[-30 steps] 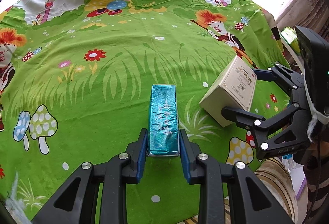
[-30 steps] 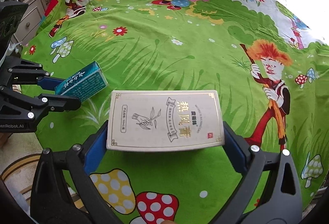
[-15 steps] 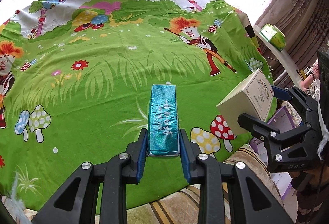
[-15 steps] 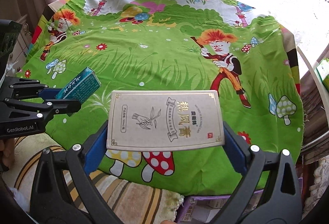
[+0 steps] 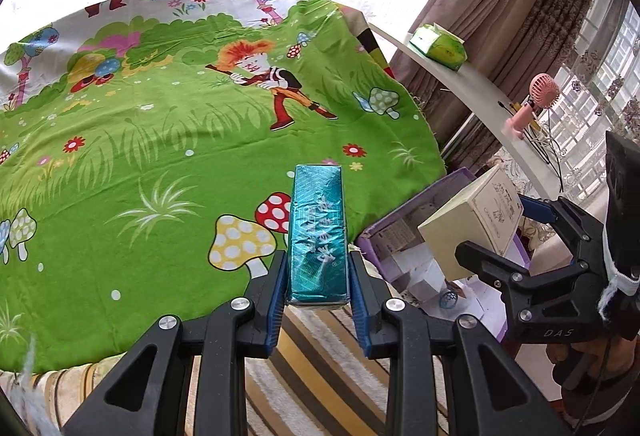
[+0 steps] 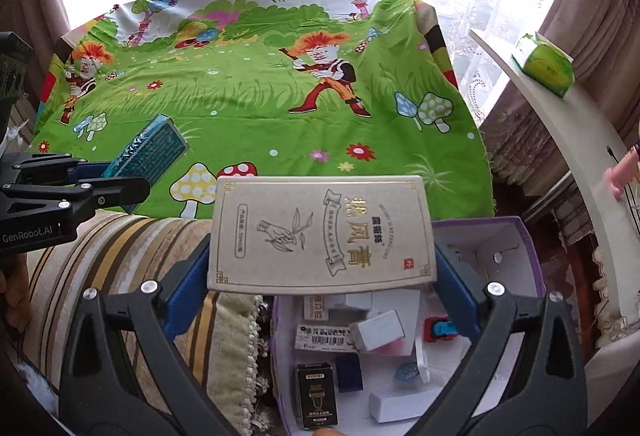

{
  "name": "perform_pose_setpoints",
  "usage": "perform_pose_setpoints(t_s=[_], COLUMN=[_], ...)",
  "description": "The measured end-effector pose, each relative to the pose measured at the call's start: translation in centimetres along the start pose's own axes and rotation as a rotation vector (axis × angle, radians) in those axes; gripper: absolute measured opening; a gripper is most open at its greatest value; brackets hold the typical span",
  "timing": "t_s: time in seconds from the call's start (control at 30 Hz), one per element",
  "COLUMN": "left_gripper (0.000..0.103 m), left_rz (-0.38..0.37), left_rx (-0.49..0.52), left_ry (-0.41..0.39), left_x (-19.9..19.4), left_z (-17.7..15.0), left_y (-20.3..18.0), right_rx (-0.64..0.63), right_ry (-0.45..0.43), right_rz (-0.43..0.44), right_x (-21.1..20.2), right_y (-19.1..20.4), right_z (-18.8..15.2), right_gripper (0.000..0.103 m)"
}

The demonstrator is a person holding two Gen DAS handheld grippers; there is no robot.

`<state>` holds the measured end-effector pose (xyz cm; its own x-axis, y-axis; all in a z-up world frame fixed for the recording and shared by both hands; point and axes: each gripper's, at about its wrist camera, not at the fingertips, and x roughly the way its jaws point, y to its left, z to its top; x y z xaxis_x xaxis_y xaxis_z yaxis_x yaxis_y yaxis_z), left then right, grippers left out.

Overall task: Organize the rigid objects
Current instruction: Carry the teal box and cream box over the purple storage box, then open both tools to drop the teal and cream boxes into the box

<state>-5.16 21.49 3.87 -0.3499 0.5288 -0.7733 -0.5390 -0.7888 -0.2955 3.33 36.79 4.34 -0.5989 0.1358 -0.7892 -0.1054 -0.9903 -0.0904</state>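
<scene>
From the left wrist, the left tool [image 5: 318, 276] clamps a teal box [image 5: 318, 232] over the near edge of the green-clothed worktop [image 5: 160, 140]. From the right wrist, the right tool [image 6: 320, 276] grips a cream box [image 6: 320, 232] above a purple storage box [image 6: 528, 256] holding small packages, right of the worktop.

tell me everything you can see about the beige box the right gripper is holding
The beige box is a flat rectangular carton that looks like cardboard, with a thin gold border, a line drawing of a hand with a sprig, and gold Chinese characters on a ribbon banner. It looks closed and undamaged. The right gripper clamps it by its two short ends with blue pads, printed face toward the camera. It hangs in the air over the open purple bin of small boxes, past the table's edge, touching nothing else.
</scene>
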Motion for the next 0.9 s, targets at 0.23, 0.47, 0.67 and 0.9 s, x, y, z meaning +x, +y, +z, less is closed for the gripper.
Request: perform_pose_setpoints(t_s=[0.23,0.47,0.67,0.9], left_gripper=[0.03,0.03,0.038,0.074], left_rz=[-0.101,-0.18,-0.189,-0.141], left_rx=[0.084,0.152,0.167,0.112], left_ry=[0.004,0.061,0.111,0.134], left_x=[-0.3,0.6,1.5,1.5], left_z=[-1.6,-3.4,-4.4,-5.7], left_y=[-6.2,-10.8,-12.0,-10.9], right_rx=[0.158,0.24,0.316,0.326], right_ry=[0.037,0.043,0.066,0.07], right_rz=[-0.107,-0.232,-0.251,-0.235], right_x=[-3.3,-5.4,-5.6,-5.8], right_y=[-5.2,-9.5,-12.1,-11.6], right_z=[-5.0,-8.7,-10.0,-10.7], right_gripper=[0.1,0.1,0.1,0.1])
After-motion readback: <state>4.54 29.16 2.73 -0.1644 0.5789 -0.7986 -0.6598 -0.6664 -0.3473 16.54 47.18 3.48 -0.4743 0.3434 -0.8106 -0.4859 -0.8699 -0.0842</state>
